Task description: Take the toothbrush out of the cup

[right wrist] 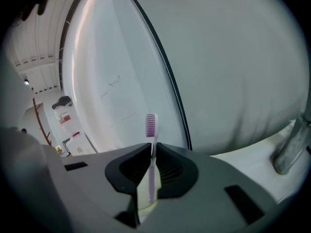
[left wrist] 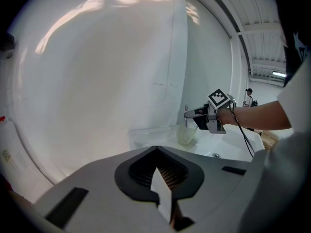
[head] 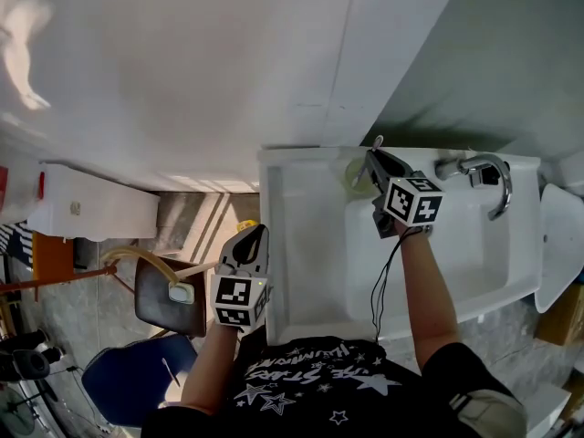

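Note:
A toothbrush (right wrist: 151, 130) with purple bristles stands upright, and its white handle is pinched between the pads of my right gripper (right wrist: 152, 166), which is shut on it. Below the jaws shows the rim of a pale, translucent cup (right wrist: 146, 200). In the head view the right gripper (head: 372, 156) reaches over the cup (head: 357, 173) at the back of the white sink (head: 306, 245), with the brush's tip (head: 378, 141) sticking out above it. My left gripper (head: 253, 233) hangs beside the sink's left edge, shut and holding nothing; its view shows the cup (left wrist: 186, 135) and the right gripper (left wrist: 187, 114) ahead.
A chrome faucet (head: 484, 176) stands on the sink's back right, close to the right gripper (right wrist: 291, 147). A white wall rises right behind the cup. Left of the sink are a brown chair seat (head: 169, 299) and a white container (head: 91, 210) on the floor.

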A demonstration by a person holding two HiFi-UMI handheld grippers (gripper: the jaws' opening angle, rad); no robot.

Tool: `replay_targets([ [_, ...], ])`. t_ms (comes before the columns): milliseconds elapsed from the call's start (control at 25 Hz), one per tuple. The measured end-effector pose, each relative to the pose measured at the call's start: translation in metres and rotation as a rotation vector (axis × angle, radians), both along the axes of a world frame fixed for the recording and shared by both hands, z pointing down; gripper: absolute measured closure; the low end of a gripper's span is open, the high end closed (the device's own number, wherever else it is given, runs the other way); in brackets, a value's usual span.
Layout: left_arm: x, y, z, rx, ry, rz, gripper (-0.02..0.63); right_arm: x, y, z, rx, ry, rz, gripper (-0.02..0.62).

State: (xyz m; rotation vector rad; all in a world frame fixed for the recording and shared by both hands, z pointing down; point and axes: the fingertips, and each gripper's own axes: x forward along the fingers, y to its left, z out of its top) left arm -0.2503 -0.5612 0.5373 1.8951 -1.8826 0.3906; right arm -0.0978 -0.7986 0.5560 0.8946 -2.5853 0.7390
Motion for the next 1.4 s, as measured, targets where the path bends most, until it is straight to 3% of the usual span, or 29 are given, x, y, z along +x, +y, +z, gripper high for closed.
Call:
replay_targets([
  [400,-0.007,0.019,-0.007,0.025,-0.014,-0.005,0.591,-0.004,0.012,-0.024,0.034,-0.034,0.005,0.563],
  [840,-0.007,0.048,-0.030,0.110,-0.008,0.031,0.591,0.010,0.040,-0.107,0.211,-0.056,0.060,0.563],
  [1240,-0.001,0.097,-0.044,0.160,0.024,0.135,0.591,0.034,0.120,-0.145,0.264,-0.078,0.148,0.564],
  [1400,0.008,0.114,-0.043,0.117,0.065,0.217,0.591,0.048,0.161,-0.135,0.227,-0.069,0.205,0.565],
])
